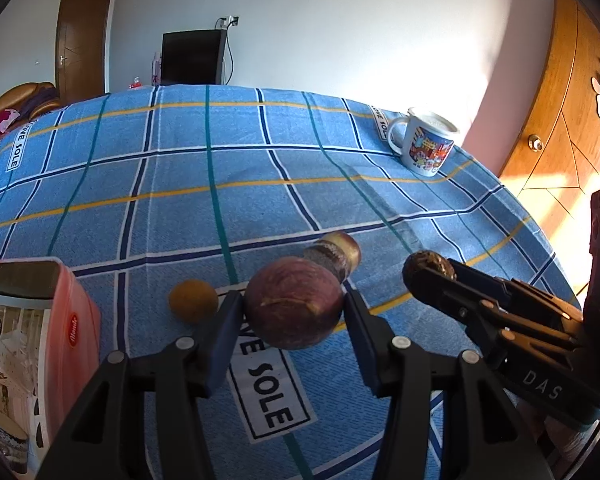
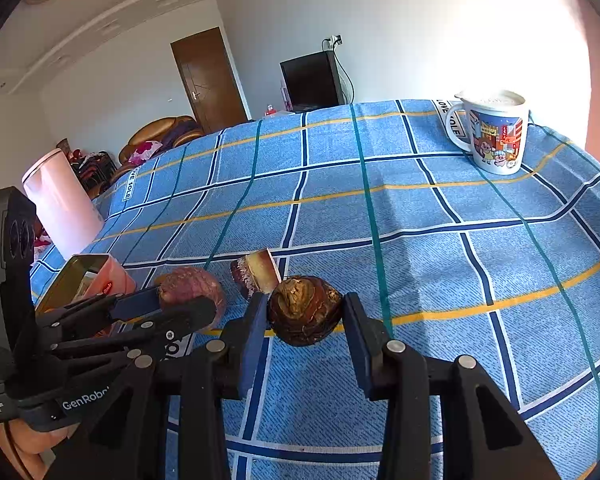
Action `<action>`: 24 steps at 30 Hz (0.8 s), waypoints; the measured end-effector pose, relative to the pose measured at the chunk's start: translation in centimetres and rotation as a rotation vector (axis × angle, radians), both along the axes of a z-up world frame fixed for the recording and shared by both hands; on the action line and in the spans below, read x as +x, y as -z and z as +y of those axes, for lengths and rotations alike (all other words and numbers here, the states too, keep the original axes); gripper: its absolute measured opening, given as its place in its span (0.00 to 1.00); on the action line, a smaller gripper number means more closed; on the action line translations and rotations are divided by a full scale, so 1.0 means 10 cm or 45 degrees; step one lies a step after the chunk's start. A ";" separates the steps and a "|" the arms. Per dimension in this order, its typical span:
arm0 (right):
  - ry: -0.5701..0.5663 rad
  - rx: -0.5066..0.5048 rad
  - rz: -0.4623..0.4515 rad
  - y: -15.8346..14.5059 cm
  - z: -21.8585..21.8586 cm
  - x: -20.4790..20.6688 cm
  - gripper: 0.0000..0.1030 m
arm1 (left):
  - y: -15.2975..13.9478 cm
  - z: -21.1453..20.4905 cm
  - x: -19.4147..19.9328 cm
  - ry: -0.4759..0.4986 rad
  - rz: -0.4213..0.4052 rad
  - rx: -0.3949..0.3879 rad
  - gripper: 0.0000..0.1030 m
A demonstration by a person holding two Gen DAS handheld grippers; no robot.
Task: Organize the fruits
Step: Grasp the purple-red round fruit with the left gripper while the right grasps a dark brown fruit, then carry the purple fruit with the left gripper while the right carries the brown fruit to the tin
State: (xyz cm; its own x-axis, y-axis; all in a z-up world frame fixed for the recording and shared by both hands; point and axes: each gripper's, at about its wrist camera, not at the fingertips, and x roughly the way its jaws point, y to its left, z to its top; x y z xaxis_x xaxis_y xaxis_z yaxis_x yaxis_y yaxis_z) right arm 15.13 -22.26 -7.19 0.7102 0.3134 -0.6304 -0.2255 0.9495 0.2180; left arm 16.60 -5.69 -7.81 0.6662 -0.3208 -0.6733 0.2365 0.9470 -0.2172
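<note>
- Left gripper (image 1: pixel 294 308) clamped on purple fruit (image 1: pixel 294 308), lifted just over the tablecloth (image 1: pixel 140 184), likely for sorting.
- Right gripper (image 2: pixel 305 312) jaws flank brown fruit (image 2: pixel 305 312); contact cannot be told.
- Tin (image 1: pixel 32 344) nearby, probable destination.

four fruits (image 1: pixel 293 307), one mug (image 1: pixel 426 142), one tin box (image 1: pixel 40 344), one white cylinder (image 2: pixel 62 204), two grippers (image 1: pixel 292 312)

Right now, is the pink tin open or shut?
Open: the pink tin has no lid on it, and its metal inner walls show in both views.
</note>
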 end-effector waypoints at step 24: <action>-0.053 0.001 -0.201 -0.17 0.05 -0.24 0.40 | -0.24 -0.03 -0.32 -0.081 -0.292 0.098 0.52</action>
